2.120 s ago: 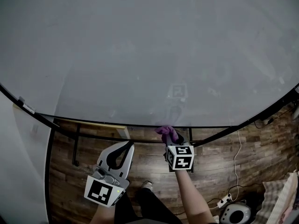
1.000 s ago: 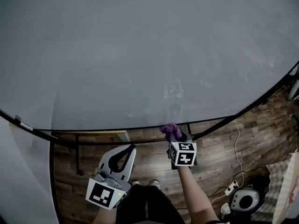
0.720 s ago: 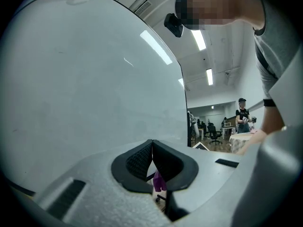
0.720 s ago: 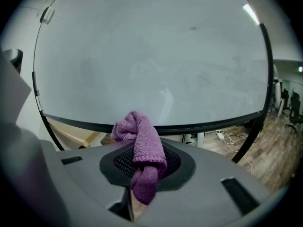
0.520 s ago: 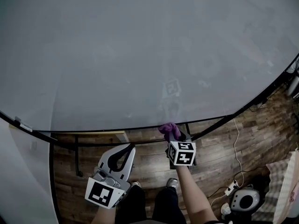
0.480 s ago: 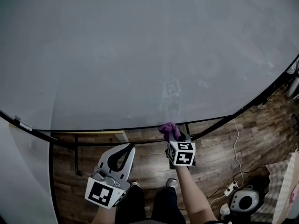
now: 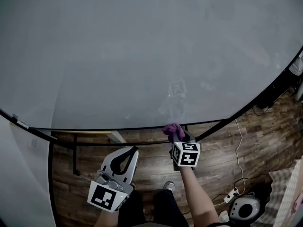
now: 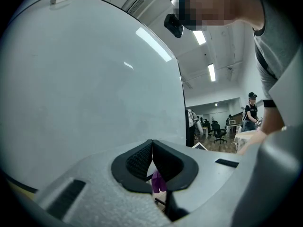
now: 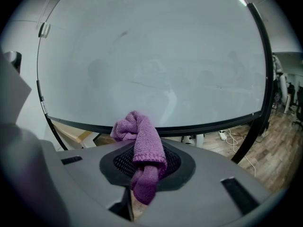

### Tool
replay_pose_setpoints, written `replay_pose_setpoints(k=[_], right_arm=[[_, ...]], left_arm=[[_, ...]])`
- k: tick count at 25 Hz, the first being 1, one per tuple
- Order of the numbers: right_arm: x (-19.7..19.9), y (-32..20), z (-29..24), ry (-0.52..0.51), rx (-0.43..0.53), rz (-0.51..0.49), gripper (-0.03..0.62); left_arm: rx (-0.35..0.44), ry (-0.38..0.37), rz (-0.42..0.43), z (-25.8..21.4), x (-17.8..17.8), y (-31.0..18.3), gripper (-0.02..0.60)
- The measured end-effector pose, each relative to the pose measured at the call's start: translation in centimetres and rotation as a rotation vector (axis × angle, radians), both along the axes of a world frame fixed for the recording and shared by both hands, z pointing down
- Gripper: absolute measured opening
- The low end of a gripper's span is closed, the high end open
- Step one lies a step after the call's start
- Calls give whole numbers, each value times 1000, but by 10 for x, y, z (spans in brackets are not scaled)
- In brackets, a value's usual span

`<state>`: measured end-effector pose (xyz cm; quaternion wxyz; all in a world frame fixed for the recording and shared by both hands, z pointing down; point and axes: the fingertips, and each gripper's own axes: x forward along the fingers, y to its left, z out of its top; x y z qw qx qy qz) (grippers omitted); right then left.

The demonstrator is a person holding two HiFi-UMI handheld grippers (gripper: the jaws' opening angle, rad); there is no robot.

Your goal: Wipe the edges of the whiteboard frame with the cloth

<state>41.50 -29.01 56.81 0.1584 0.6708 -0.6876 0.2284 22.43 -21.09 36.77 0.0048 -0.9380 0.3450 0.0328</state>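
My right tongs (image 7: pixel 177 137) clamp the purple cloth (image 7: pixel 172 129) right up at the whiteboard frame's bottom edge (image 7: pixel 118 128), which runs crosswise ahead; my left tongs (image 7: pixel 129 153), closed on nothing, hang lower and farther off.

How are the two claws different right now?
The right claw is clamped on a purple cloth; the left claw is shut with nothing in it. The right claw holds its cloth at the whiteboard frame's bottom edge; the left claw sits lower and to the left, away from it. Both carry a marker cube.
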Motion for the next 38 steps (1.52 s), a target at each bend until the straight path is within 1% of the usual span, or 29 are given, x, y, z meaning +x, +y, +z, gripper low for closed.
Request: replay_pose_setpoints(k=[5, 8, 12, 21, 29, 35, 38], right_arm=[[35, 3, -3, -6, 2, -1, 71], [48, 4, -3, -3, 3, -4, 71], [71, 6, -4, 2, 10, 1, 71], [120, 11, -11, 9, 24, 8, 71], [148, 14, -14, 18, 33, 17, 71], [173, 19, -14, 17, 33, 54, 71], [183, 19, -14, 14, 39, 67, 71]], left_arm=[[-19, -38, -25, 3, 32, 2, 17], [-2, -16, -20, 3, 44, 4, 17], [-19, -28, -23, 6, 63, 6, 17], [-7, -19, -26, 4, 106, 13, 17], [2, -19, -25, 4, 127, 18, 17], [-1, -32, -26, 4, 139, 22, 17], [-12, -50, -33, 4, 144, 20, 17]])
